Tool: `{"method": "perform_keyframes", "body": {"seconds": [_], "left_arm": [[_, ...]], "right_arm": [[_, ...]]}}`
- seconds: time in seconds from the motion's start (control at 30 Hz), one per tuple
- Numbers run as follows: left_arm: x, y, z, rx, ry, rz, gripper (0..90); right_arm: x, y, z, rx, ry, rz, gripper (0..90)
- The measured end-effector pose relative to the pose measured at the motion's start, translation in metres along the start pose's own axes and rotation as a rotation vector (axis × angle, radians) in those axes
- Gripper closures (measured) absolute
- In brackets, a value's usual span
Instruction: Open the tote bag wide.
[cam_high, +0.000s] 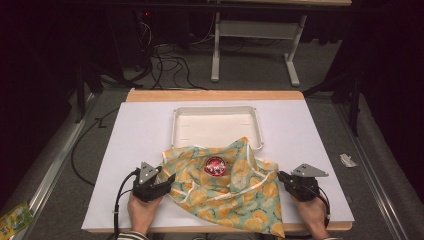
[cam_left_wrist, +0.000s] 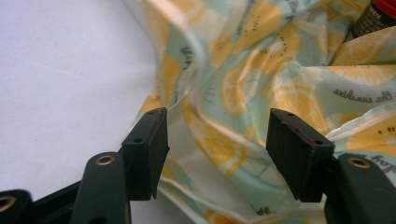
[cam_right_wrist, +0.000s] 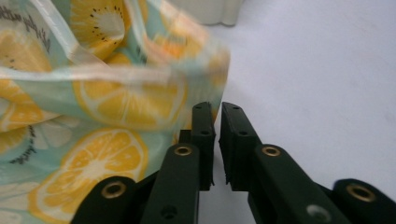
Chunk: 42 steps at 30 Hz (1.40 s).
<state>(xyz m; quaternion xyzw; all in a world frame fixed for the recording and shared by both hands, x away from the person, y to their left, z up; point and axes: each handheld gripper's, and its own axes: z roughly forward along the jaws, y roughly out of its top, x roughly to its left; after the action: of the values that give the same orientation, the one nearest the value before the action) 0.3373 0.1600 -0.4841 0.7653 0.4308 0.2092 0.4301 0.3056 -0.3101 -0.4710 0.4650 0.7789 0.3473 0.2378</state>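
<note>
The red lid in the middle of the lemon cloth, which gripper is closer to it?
Left. The left gripper sits at the cloth's near-left edge, below-left of the red lid. The right gripper pinches the far right corner.

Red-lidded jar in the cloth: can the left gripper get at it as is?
Probably not directly. The left gripper, jaws open, sits at the cloth edge; raised folds wrap the jar on its sides, leaving just the lid exposed from above.
</note>
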Motion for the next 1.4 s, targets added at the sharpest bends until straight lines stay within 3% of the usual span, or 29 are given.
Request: {"method": "perform_keyframes", "body": {"seconds": [0.2,0.4,0.63,0.93,1.1,1.27,1.4], "left_arm": [[-0.001,0.000,0.000,-0.003,0.008,0.007,39.4],[-0.002,0.000,0.000,-0.004,0.010,0.012,39.5],[-0.002,0.000,-0.001,-0.010,0.008,0.012,39.3],[-0.003,-0.001,-0.001,-0.013,0.008,0.018,39.2],[-0.003,0.000,0.000,-0.005,0.012,0.023,39.1],[-0.003,0.000,0.000,-0.007,0.015,0.027,39.0],[-0.004,0.000,0.000,-0.006,0.012,0.028,39.3]], "right_arm": [[0.008,0.008,-0.004,-0.024,0.008,-0.019,76.0],[0.013,0.019,-0.018,-0.091,0.026,-0.004,69.8],[0.034,0.041,-0.019,-0.120,0.081,-0.048,63.8],[0.052,0.058,-0.017,-0.154,0.150,-0.060,60.4],[0.063,0.066,-0.006,-0.123,0.232,-0.081,58.4],[0.071,0.070,0.009,-0.098,0.284,-0.066,60.7],[0.073,0.070,0.019,-0.063,0.338,-0.086,76.1]]}}
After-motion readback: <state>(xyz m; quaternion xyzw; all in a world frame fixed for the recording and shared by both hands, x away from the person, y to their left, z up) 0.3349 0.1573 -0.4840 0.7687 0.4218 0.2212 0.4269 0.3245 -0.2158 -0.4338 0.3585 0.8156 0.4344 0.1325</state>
